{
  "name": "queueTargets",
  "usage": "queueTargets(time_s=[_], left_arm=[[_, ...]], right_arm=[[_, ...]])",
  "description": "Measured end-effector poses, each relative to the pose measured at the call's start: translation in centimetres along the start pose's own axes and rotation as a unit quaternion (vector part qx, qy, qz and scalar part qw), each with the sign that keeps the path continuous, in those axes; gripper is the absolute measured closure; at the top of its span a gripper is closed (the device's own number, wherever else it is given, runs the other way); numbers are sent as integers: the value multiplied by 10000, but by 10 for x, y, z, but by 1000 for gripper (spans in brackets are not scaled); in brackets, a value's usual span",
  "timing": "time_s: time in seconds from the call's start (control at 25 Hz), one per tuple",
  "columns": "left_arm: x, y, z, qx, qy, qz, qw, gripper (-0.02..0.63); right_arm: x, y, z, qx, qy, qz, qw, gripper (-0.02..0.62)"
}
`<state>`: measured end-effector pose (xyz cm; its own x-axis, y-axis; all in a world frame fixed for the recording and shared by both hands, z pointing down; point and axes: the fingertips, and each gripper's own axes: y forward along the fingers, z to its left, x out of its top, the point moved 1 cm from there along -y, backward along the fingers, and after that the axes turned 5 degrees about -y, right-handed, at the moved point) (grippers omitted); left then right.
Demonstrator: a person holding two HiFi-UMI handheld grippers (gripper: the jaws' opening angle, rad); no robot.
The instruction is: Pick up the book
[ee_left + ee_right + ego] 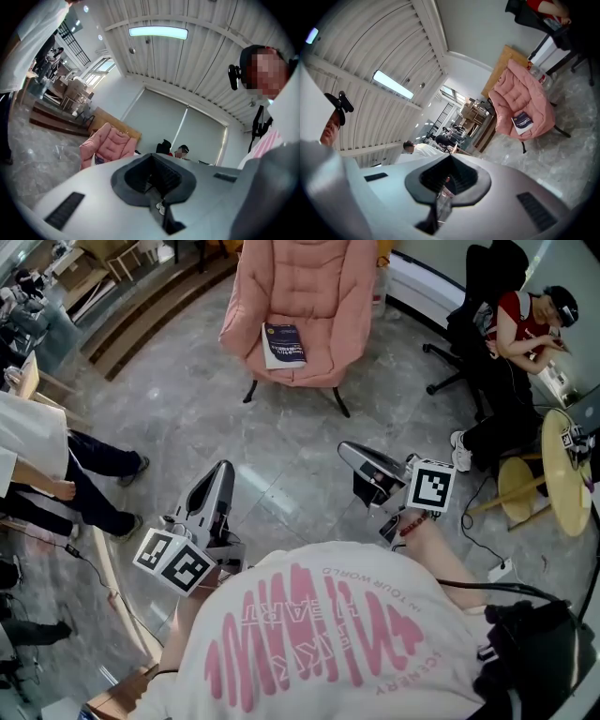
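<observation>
The grey left gripper point(221, 474) has its jaws pressed together, empty, above the grey marbled floor point(281, 465). Well ahead, the dark blue paperback book point(284, 344) lies flat on the seat of the pink padded armchair point(309, 287). The grey right gripper point(352, 454) is likewise closed on nothing.
</observation>
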<state>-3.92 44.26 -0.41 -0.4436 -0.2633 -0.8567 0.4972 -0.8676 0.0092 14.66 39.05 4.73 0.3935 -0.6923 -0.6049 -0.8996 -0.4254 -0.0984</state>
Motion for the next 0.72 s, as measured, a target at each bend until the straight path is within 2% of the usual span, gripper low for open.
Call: queueTargets(time_s=[0.28, 0.72], left_arm=[[1, 13, -7, -157, 73, 81, 9998, 598], [-4, 15, -1, -68, 67, 198, 9998, 598]], right_arm=[[4, -13, -9, -111, 41, -203, 9997, 586], [1, -13, -14, -121, 136, -249, 9995, 585]])
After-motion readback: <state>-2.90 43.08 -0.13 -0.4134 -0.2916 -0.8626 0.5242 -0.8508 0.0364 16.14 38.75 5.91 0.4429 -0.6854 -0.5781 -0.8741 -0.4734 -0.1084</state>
